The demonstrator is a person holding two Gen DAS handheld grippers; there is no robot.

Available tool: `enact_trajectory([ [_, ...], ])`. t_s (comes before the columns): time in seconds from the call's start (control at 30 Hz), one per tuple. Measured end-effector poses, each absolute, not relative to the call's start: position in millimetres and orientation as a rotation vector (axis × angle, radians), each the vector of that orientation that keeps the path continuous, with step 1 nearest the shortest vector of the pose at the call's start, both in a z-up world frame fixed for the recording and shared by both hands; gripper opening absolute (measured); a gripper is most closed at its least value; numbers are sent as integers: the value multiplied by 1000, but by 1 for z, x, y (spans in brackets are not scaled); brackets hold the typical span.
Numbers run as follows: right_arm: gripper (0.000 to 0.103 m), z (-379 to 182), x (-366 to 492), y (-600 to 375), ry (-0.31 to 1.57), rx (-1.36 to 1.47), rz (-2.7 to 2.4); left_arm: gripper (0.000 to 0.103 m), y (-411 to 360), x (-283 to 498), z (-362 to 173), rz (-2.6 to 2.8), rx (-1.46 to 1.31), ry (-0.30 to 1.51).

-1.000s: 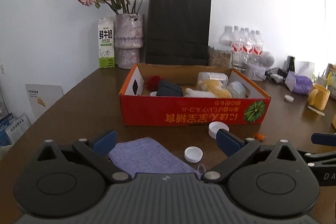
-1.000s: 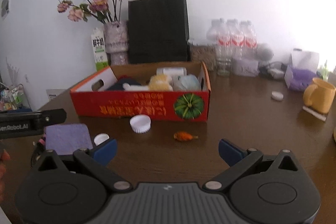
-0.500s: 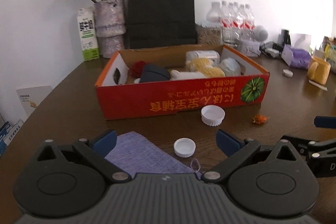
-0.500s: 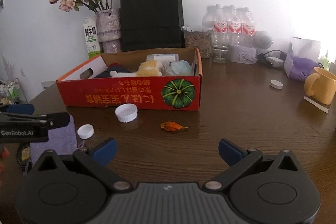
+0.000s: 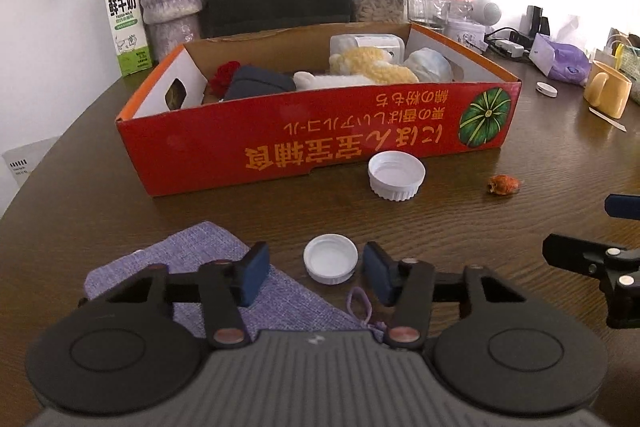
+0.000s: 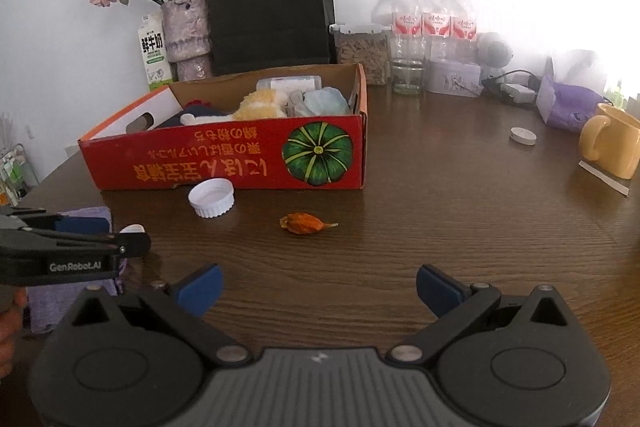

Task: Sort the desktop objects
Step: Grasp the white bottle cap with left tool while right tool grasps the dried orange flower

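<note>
A small white cap (image 5: 331, 258) lies on the brown table, between the blue pads of my left gripper (image 5: 318, 277), which is open but narrowed around it, not touching. A purple cloth pouch (image 5: 208, 279) lies under the left finger. A larger white lid (image 5: 396, 175) and a dried orange flower bud (image 5: 503, 184) lie before the red cardboard box (image 5: 320, 143), which holds plush toys and other items. My right gripper (image 6: 318, 287) is open and empty, hovering near the bud (image 6: 306, 223). The left gripper (image 6: 72, 247) shows at the right view's left.
A black paper bag (image 6: 270, 3), a flower vase (image 6: 186, 27), a milk carton (image 6: 154, 53) and several water bottles (image 6: 434, 23) stand behind the box. A yellow mug (image 6: 614, 145), a purple tissue pack (image 6: 572, 107) and another white cap (image 6: 523, 135) sit at the right.
My left gripper has moved forward and down to the small white cap and its jaws have narrowed around it. The right gripper has moved closer to the box.
</note>
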State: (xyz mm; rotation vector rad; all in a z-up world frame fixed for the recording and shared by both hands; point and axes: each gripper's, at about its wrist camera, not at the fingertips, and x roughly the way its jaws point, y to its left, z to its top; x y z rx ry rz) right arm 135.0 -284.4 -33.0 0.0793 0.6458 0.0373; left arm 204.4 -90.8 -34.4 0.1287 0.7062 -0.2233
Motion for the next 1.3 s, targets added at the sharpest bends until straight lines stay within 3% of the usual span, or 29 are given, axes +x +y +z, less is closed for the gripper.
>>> enact_trajectory([
  [0.2, 103, -36, 139, -283, 658, 73, 43, 30, -91, 205, -34, -252, 126, 700],
  [0.7, 103, -22, 162, -282, 647, 40, 35, 29, -77, 201, -18, -234, 56, 655],
  [0.8, 99, -21, 176, -280, 656, 26, 39, 29, -73, 198, -12, -227, 44, 637],
  [1.0, 81, -30, 202, -275, 708, 32, 39, 29, -65, 201, -7, -205, 23, 623],
  [1.17, 79, -36, 209, -271, 718, 42, 31, 29, -61, 208, -10, -190, 8, 634],
  [1.3, 68, -39, 210, -270, 728, 51, 31, 29, -59, 212, -12, -177, -3, 638],
])
